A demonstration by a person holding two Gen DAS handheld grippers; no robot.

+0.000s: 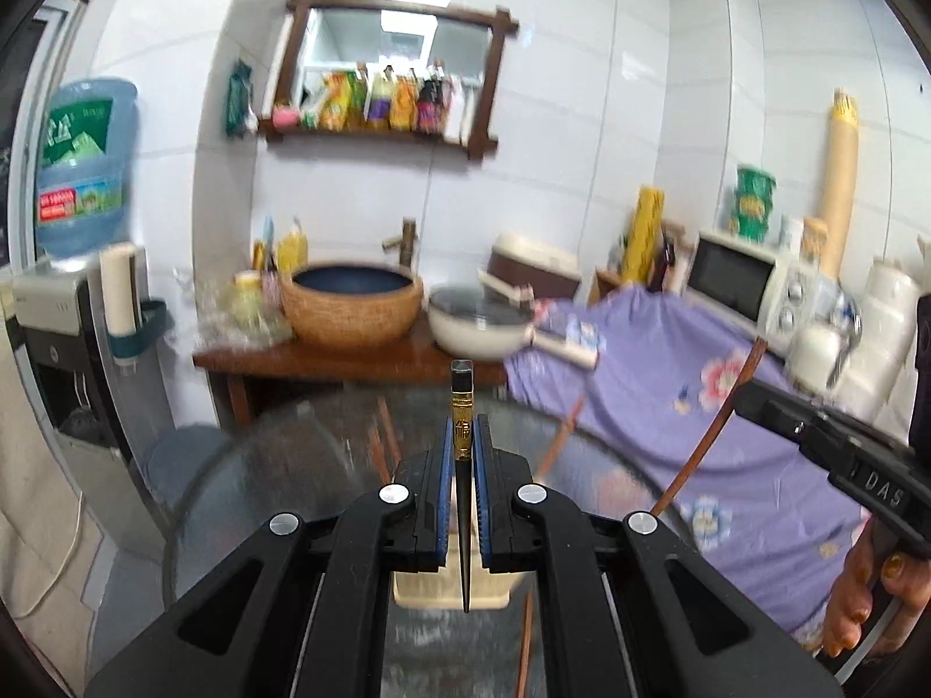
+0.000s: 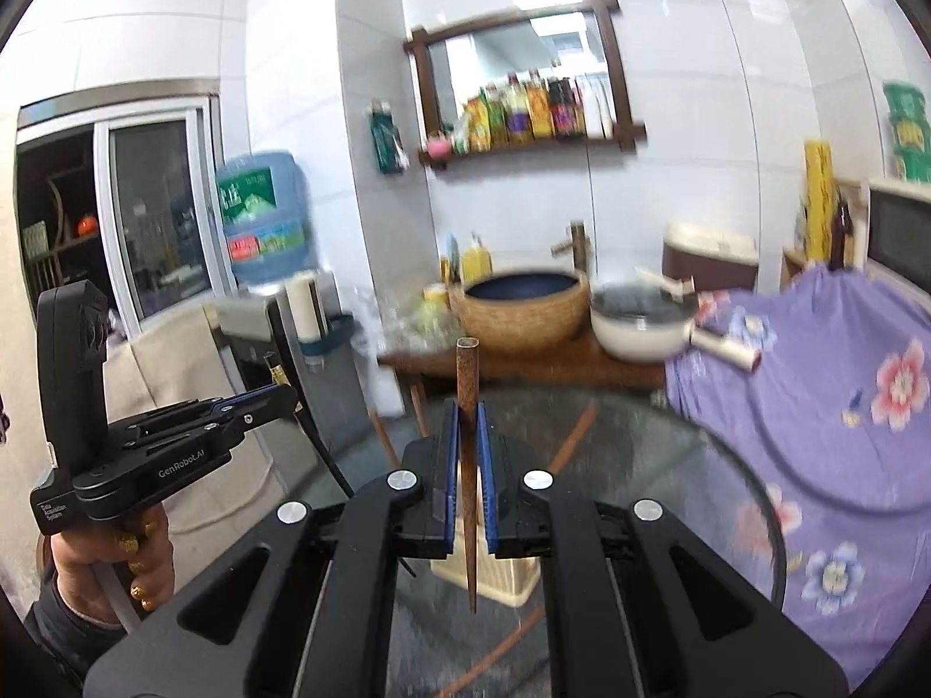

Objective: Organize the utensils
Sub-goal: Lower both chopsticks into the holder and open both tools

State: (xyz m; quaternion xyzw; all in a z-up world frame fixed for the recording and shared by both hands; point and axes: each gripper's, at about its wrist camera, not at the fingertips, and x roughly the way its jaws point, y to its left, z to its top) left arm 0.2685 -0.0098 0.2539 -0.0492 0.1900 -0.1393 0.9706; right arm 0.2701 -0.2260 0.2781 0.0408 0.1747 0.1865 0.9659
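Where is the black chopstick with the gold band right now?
The black chopstick stands upright in the left tongs, centred in the left wrist view above the cream basket on the glass table.

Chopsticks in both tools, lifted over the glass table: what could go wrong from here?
1. The left tool pinches the black chopstick partway along, tip hanging down; it might pivot or slip.
2. The brown chopstick in the right tool hangs likewise over the beige holder; a tilted stick could catch its rim.
3. Loose chopsticks lie on the glass table; a low pass could scatter them.
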